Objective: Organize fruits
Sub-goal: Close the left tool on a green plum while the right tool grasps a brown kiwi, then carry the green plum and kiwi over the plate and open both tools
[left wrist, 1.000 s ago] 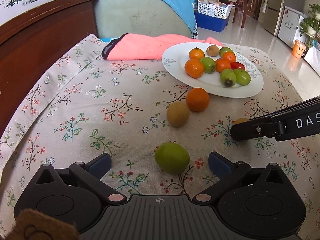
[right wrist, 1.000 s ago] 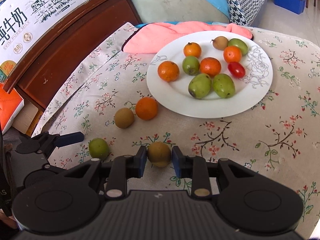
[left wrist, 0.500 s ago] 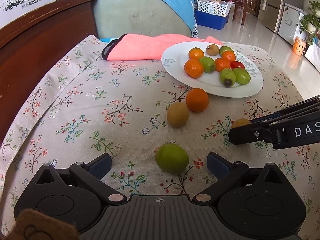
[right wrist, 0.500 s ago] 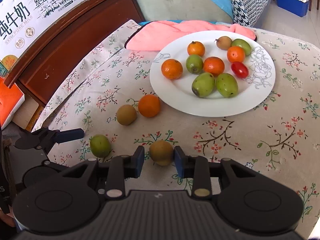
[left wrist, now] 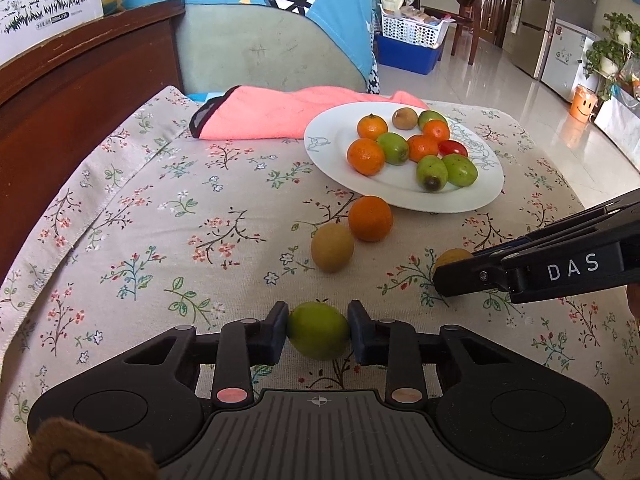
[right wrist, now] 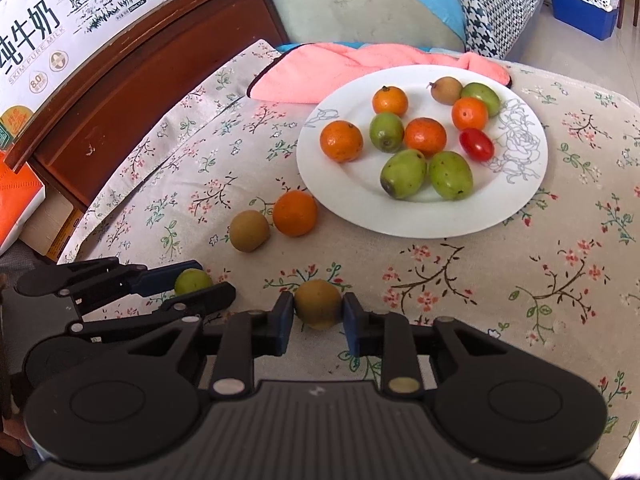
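Your left tool is closing and its pads already press both sides of the green fruit at the lower middle of the frame; your right tool holds the brown fruit between narrow jaws, also low in the middle; both fruits sit on the flowered cloth; the white plate with more fruit lies upper right; an orange and another brown fruit rest beside its near edge.
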Demonstrator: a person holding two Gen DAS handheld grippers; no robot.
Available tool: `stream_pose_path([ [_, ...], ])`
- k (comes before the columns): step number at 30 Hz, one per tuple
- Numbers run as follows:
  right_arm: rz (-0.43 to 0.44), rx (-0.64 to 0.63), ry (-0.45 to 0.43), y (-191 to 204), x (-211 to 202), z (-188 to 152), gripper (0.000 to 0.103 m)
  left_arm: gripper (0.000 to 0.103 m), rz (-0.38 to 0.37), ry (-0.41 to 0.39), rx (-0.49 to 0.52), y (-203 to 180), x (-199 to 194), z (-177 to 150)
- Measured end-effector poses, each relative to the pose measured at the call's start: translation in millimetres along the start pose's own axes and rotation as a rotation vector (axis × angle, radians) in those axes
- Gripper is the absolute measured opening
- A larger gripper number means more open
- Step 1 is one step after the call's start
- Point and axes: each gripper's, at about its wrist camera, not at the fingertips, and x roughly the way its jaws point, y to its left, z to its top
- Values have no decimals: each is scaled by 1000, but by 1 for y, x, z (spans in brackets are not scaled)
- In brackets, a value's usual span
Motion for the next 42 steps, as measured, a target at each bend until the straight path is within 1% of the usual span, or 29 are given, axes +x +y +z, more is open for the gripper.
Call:
stream_pose_path([
  [4, -4, 14, -10, -3, -2, 2, 27, 30, 23, -11, -20, 1, -2, 3],
  [7, 4, 25, -28, -5, -7, 6, 27, 30, 33, -46, -63, 5, -8, 13],
  [10, 18, 50, -68, -11, -18, 16, 27, 30, 18, -92, -110, 8, -16, 28],
  [14, 32, 109, -143, -25, -34, 32, 27, 30, 8, -147, -144, 8, -23, 47],
  [17, 38, 159, -188, -37, -45, 44, 27, 30, -15, -164, -182, 7, -21, 60],
  [21, 51, 214, -235, -52, -55, 59, 27, 30, -23, -182, -169, 0, -17, 74],
  [25, 59, 261, -271, -64, -56, 74, 27, 30, -69, -167, -169, -10, -8, 84],
  [29, 73, 295, -266, -74, -47, 85, 27, 30, -76, -159, -121, -24, 5, 90],
  [32, 73, 307, -252, -78, -38, 89, 27, 30, -82, -140, -103, -31, 16, 92],
  [37, 88, 336, -224, -86, -21, 96, 27, 30, -83, -114, -101, -36, 31, 94],
  [42, 61, 341, -206, -89, -3, 104, 27, 30, -87, -102, -116, -38, 41, 95],
])
